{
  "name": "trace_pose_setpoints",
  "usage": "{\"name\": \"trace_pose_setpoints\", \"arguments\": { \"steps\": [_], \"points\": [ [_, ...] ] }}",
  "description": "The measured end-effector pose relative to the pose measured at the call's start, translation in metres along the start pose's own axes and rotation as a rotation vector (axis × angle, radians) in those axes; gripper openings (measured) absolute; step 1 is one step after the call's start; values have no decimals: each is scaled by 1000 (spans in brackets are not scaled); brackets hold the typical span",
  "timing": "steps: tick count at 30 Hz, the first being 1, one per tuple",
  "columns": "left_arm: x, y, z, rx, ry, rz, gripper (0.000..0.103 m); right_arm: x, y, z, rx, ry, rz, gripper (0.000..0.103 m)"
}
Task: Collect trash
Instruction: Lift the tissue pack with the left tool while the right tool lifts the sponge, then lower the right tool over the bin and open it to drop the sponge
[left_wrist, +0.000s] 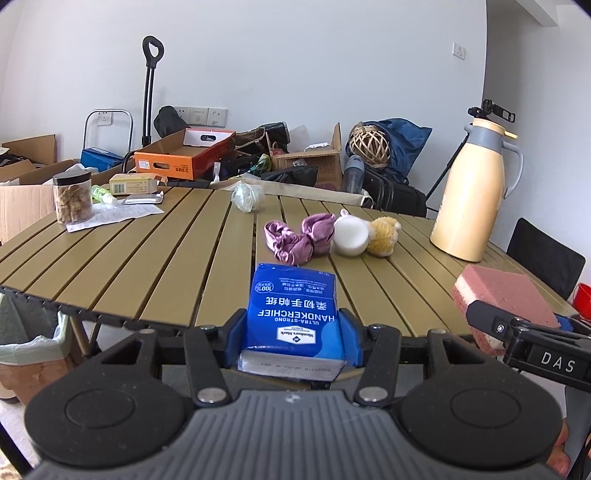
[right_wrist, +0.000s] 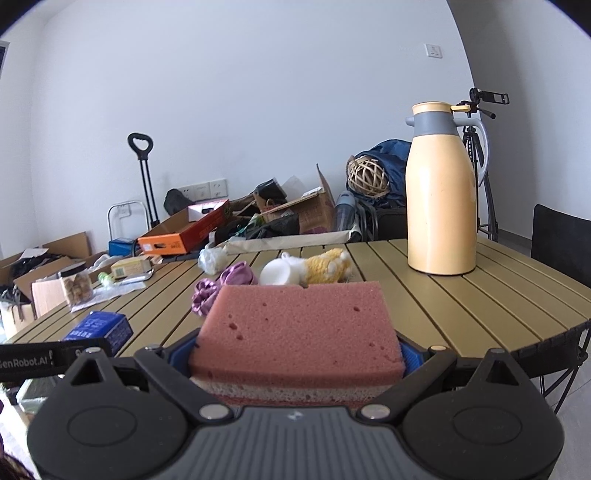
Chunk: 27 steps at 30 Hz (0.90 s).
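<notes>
My left gripper (left_wrist: 291, 332) is shut on a blue handkerchief pack (left_wrist: 291, 314), held over the near edge of the olive slatted table (left_wrist: 147, 251). My right gripper (right_wrist: 295, 354) is shut on a pink sponge (right_wrist: 295, 325) with pale layers underneath; the sponge (left_wrist: 498, 295) also shows at the right of the left wrist view. The pack (right_wrist: 99, 326) appears low left in the right wrist view. On the table lie a crumpled purple cloth (left_wrist: 299, 238), a white cup on its side (left_wrist: 351, 236), a yellow plush toy (left_wrist: 384, 234) and a crumpled clear plastic wad (left_wrist: 247, 197).
A tall cream thermos jug (left_wrist: 476, 192) stands at the table's right. A jar of snacks (left_wrist: 72, 197) on paper, a small box (left_wrist: 133, 182) and a foil packet sit far left. A lined bin (left_wrist: 29, 332) stands below the table's left edge. Boxes, bags and a tripod crowd the floor behind.
</notes>
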<state>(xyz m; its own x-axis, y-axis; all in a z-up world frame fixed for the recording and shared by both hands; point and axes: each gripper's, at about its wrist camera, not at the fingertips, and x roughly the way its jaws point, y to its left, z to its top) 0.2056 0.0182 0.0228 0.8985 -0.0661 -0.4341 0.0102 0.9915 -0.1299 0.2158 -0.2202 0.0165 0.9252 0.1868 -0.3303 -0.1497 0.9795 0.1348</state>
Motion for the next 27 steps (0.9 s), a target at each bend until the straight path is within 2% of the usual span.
{"name": "trace_pose_setpoints", "arguments": {
  "steps": [14,27],
  "points": [
    [-15,5,-41,31,82,19,53,-14,5,-41,-33,123,33,99],
    [16,11,-83,36,220,44,53,9,2,-89,-33,277,38,99]
  ]
}}
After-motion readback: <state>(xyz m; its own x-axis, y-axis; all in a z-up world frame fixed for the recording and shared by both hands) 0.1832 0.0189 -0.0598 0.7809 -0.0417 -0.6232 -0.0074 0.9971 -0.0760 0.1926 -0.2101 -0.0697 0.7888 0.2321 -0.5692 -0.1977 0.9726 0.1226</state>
